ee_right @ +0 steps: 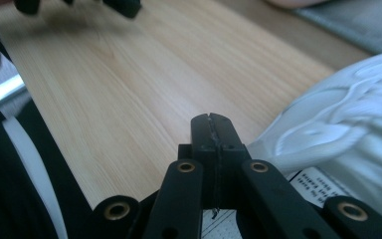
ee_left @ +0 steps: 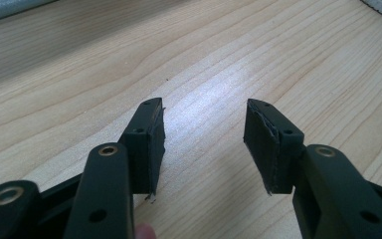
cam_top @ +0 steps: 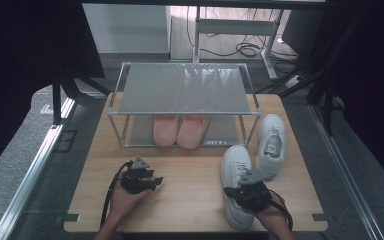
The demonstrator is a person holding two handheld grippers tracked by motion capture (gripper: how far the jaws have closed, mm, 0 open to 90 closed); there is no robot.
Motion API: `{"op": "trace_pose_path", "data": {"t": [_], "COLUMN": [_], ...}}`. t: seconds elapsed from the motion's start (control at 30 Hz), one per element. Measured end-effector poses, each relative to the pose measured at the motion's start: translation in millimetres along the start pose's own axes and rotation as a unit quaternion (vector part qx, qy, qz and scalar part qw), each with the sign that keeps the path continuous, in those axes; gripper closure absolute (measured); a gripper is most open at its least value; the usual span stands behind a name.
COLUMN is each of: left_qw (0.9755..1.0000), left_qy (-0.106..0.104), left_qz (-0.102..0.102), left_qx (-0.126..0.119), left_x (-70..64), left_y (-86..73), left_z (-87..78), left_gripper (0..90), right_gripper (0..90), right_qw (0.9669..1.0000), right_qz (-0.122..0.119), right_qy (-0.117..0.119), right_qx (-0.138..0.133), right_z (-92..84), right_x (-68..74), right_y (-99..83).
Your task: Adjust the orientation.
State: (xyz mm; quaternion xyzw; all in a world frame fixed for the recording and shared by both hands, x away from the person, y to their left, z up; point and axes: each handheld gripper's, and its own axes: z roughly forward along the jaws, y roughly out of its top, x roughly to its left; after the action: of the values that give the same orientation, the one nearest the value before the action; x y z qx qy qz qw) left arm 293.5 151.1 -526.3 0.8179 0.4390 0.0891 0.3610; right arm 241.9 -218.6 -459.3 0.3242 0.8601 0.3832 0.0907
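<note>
table [cam_top: 180, 175]: wood, bare at centre | rack [cam_top: 182, 90]: pink slippers [cam_top: 180, 130] already on lower shelf, top shelf free | white sneakers [cam_top: 236, 172]: both on table right of rack, unshelved | right gripper [ee_right: 212, 122]: jaws together over near sneaker's collar, likely nipping it | left gripper [ee_left: 204, 144]: jaws apart, holding nothing

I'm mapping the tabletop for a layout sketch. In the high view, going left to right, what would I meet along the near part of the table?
Left gripper → bare wooden table → white sneaker under the right gripper → second white sneaker.
</note>
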Motion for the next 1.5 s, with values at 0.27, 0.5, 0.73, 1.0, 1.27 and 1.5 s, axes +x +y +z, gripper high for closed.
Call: {"op": "trace_pose_path", "data": {"t": [0.27, 0.5, 0.73, 1.0, 1.27, 1.5], "left_qw": [1.0000, 1.0000, 1.0000, 1.0000, 1.0000, 1.0000], "left_qy": [0.000, 0.001, 0.000, 0.000, 0.002, 0.002], "left_qz": [-0.003, -0.002, 0.003, 0.000, -0.002, -0.002], "left_qx": [0.000, 0.001, 0.003, 0.003, 0.000, 0.000], "left_x": [-1.0, 0.1, -0.3, 0.8, 0.6, 0.7], "left_y": [0.0, 0.2, 0.6, 0.2, 0.2, 0.2], "left_z": [0.3, 0.5, 0.5, 0.1, -1.0, -0.8], "left_gripper": [51.3, 51.3, 51.3, 51.3, 51.3, 51.3], "right_gripper": [90.0, 90.0, 90.0, 90.0, 90.0, 90.0], "right_qw": [0.9989, 0.9948, 0.9888, 0.9863, 0.9872, 0.9871], "right_qz": [0.010, 0.035, 0.070, 0.090, 0.088, 0.074], "right_qy": [-0.020, -0.059, -0.111, -0.136, -0.133, -0.142], "right_qx": [-0.041, -0.075, -0.071, -0.027, -0.008, 0.012], "right_z": [-16.6, -34.2, -34.7, -18.7, -6.4, 0.5], "right_x": [-6.7, -28.6, -71.4, -103.2, -101.1, -96.8], "right_y": [4.2, 5.9, 10.8, 13.9, 10.8, 6.8]}}
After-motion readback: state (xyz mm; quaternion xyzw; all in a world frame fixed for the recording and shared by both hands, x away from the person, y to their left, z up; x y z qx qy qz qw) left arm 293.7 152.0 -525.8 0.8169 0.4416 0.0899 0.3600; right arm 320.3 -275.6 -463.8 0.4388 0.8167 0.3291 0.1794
